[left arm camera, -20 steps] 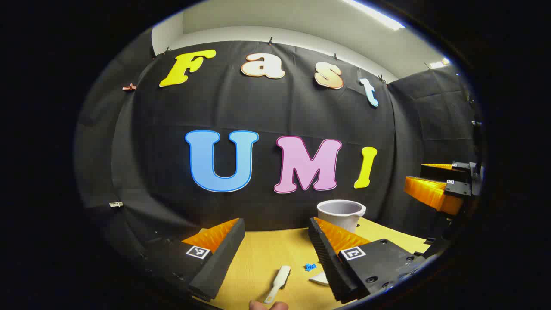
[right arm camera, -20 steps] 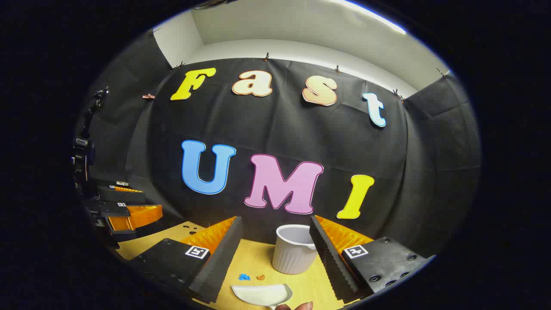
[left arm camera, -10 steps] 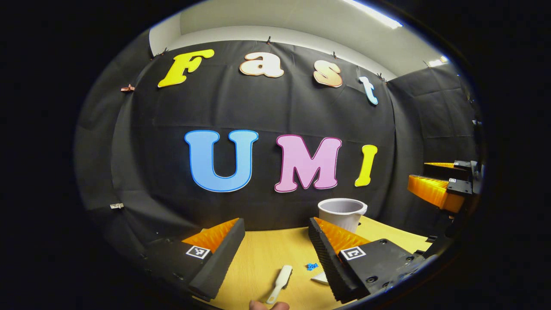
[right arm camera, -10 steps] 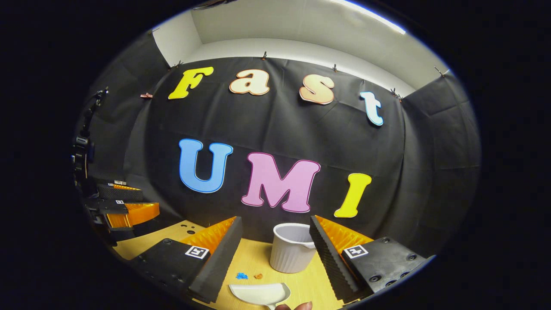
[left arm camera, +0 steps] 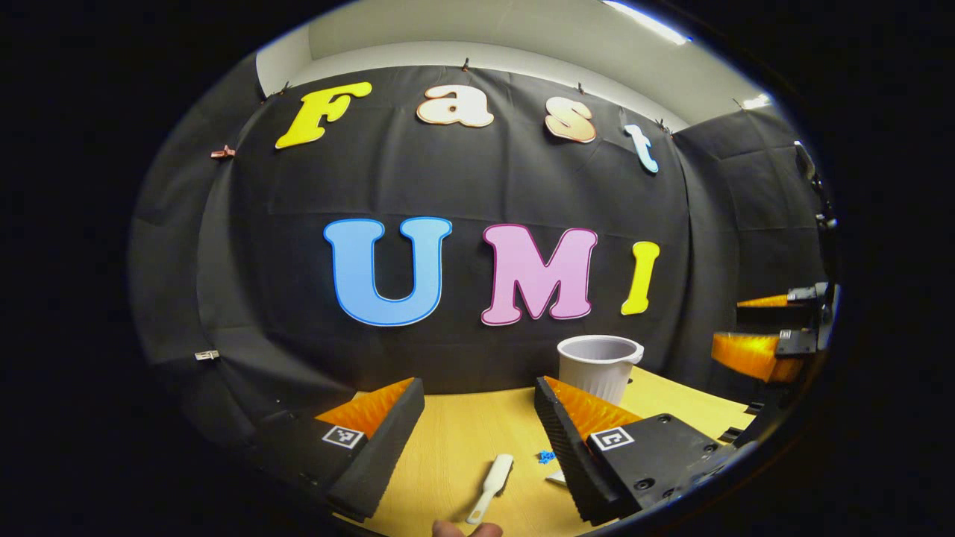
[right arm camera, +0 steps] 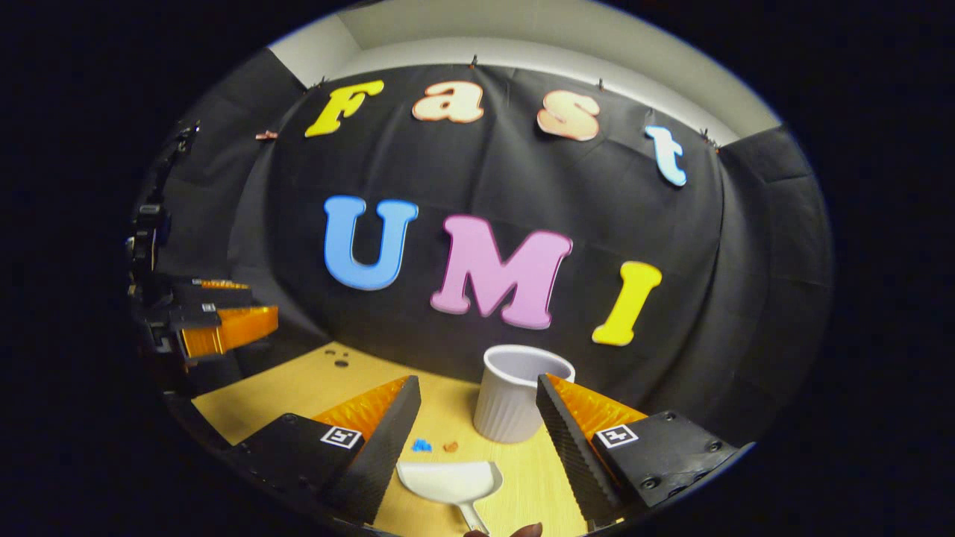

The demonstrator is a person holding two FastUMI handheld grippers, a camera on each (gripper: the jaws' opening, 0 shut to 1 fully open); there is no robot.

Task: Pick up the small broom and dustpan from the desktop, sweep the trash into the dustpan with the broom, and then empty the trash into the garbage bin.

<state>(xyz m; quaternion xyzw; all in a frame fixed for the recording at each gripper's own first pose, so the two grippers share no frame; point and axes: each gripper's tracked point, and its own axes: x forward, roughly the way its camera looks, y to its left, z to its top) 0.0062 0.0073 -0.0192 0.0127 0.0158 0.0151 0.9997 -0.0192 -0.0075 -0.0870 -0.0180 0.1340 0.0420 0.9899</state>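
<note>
On the yellow desktop [left arm camera: 462,440] in the left gripper view, the small broom [left arm camera: 492,485] lies flat between the spread fingers of the left gripper [left arm camera: 477,440], which holds nothing; its jaws stand wide apart. A bit of blue trash [left arm camera: 547,456] sits just beside the right-hand finger, and the garbage bin [left arm camera: 599,365] stands upright behind it near the cloth wall. Compared with a second ago the camera has tipped slightly, so more desktop shows, which suggests the approach to the broom is under way, though it is not yet grasped. A corner of the dustpan is mostly hidden behind the finger, and a fingertip of the person shows at the bottom edge. In the right gripper view, the right gripper [right arm camera: 477,440] is likewise open and empty, and has pitched down more markedly: the dustpan [right arm camera: 450,481] now sits fuller between its fingers, its handle cut off below. Blue and orange scraps lie just beyond it; what they are is too small to tell.
</note>
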